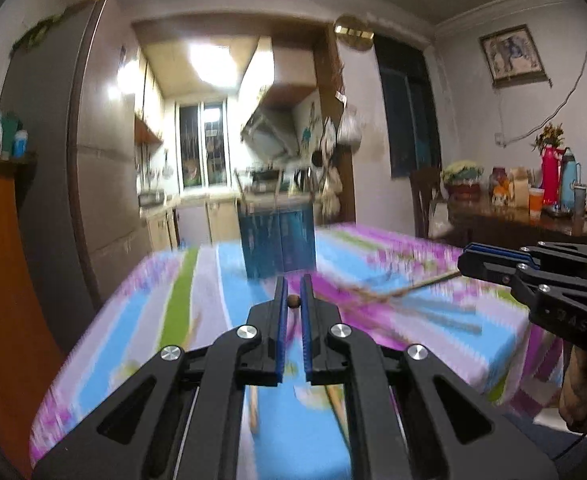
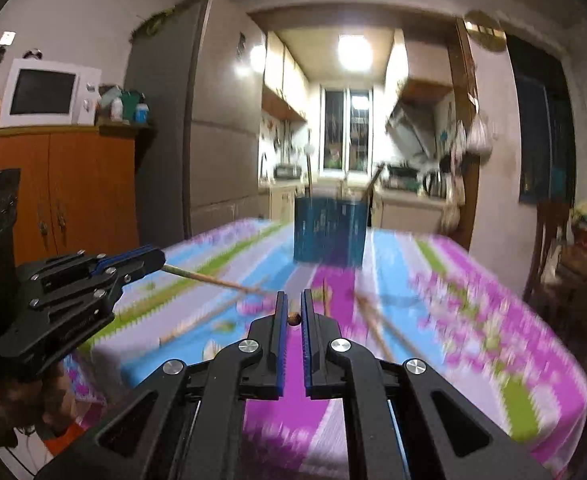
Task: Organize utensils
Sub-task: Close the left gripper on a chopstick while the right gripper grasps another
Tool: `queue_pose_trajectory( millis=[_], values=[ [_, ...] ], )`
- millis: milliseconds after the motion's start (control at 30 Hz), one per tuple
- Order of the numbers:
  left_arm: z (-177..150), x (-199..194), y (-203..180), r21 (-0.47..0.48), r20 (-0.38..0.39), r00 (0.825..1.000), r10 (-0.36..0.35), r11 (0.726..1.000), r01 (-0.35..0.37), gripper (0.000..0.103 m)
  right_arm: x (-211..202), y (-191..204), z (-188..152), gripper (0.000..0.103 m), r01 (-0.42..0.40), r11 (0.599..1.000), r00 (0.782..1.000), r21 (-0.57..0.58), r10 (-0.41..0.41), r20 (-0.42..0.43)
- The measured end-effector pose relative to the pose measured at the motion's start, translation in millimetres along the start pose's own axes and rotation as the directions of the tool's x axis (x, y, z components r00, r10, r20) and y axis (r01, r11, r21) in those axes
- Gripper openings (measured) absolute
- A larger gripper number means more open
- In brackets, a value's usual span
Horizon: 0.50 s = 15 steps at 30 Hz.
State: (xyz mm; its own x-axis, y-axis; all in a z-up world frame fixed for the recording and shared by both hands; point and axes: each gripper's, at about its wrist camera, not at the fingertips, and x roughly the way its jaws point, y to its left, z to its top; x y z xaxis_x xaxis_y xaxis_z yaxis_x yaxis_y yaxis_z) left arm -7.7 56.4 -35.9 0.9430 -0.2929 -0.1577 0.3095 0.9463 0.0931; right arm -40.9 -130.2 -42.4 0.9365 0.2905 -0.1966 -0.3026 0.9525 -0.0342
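My left gripper (image 1: 293, 294) is shut on a wooden chopstick (image 1: 293, 301), seen end-on between the blue pads; in the right wrist view the left gripper (image 2: 149, 258) holds this chopstick (image 2: 213, 280) pointing right over the table. My right gripper (image 2: 293, 308) is shut on another chopstick (image 2: 293, 317), seen end-on; in the left wrist view the right gripper (image 1: 469, 262) holds it (image 1: 413, 288) pointing left. A blue utensil holder (image 1: 279, 242) (image 2: 329, 230) stands at the table's far side with sticks in it. More chopsticks (image 2: 377, 328) lie on the cloth, blurred.
The table has a striped pink, blue and green cloth (image 1: 165, 280) (image 2: 493, 320). An orange cabinet with a microwave (image 2: 47, 94) and a grey fridge (image 2: 221, 120) stand left. A dark side table with flasks and cups (image 1: 533, 192) is right. The kitchen lies beyond.
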Motion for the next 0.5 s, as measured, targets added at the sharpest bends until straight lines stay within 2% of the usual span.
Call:
queue_pose_trajectory(
  millis=[100,233,500],
  values=[
    [37.4,19.7,11.3,-0.002,0.038,0.999,-0.024,1.0,0.024,0.005,10.0,-13.9,32.9,0.007,-0.036,0.999,0.998,-0.007,0.036,0.042],
    [75.7,51.0,22.1,-0.006,0.04,0.998,-0.052,0.999,0.052,0.005,40.0,-34.4,69.3,0.007,-0.094,0.996,0.995,0.007,0.094,0.021],
    [110.8,83.8,30.1,-0.034,0.01,0.996,-0.085,0.996,0.085,0.005,81.5,-62.5,125.4,0.007,-0.153,0.987,0.987,0.046,0.155,-0.032]
  ],
)
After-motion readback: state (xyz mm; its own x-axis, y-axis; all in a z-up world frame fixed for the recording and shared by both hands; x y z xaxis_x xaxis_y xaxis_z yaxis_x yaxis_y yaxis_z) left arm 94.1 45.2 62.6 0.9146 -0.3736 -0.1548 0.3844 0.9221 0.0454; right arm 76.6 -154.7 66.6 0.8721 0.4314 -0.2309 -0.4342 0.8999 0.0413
